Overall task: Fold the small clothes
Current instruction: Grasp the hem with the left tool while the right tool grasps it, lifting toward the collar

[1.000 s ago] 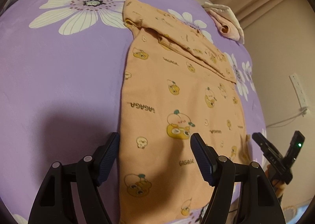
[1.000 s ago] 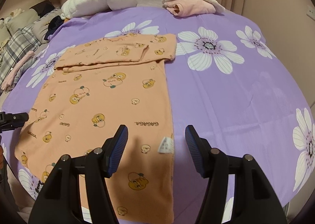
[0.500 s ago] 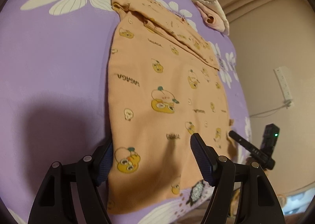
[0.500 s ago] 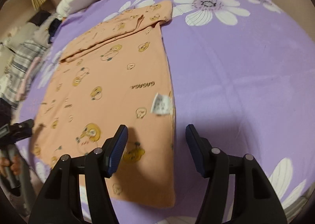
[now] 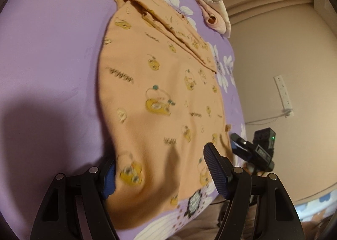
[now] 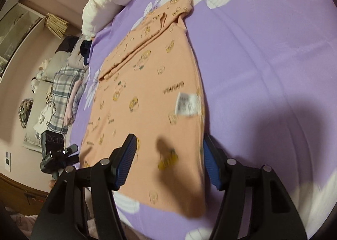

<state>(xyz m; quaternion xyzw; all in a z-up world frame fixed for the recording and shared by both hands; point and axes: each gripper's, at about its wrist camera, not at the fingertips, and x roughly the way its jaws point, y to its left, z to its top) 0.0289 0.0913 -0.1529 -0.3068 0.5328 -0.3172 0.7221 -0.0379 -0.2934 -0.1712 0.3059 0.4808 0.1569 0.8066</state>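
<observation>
An orange garment [image 5: 160,84] printed with yellow cartoon figures lies flat on the purple flowered bedspread [image 5: 52,50], its sleeves folded across the far end. My left gripper [image 5: 158,155] is open and straddles the near hem at one corner. The cloth edge covers part of its left finger. My right gripper [image 6: 168,136] is open over the other near corner of the same garment [image 6: 151,84]. Its right finger [image 6: 210,164] sits at the cloth's side edge, and a white care label [image 6: 186,104] lies just ahead. Neither gripper's pads press on the cloth. Each gripper shows in the other's view: the right gripper [image 5: 252,151], the left gripper [image 6: 56,153].
A rolled white blanket [image 6: 105,2] and folded pink clothes [image 5: 214,16] lie at the far end of the bed. A plaid pile of clothes [image 6: 61,84] lies beyond the bed's side. The near bed edge runs just below the hem. A wall socket strip [image 5: 283,94] is on the wall.
Both grippers have tipped downward and come closer to the near hem, so the corners now lie between their jaws. The right gripper has also rolled. The garment has not moved.
</observation>
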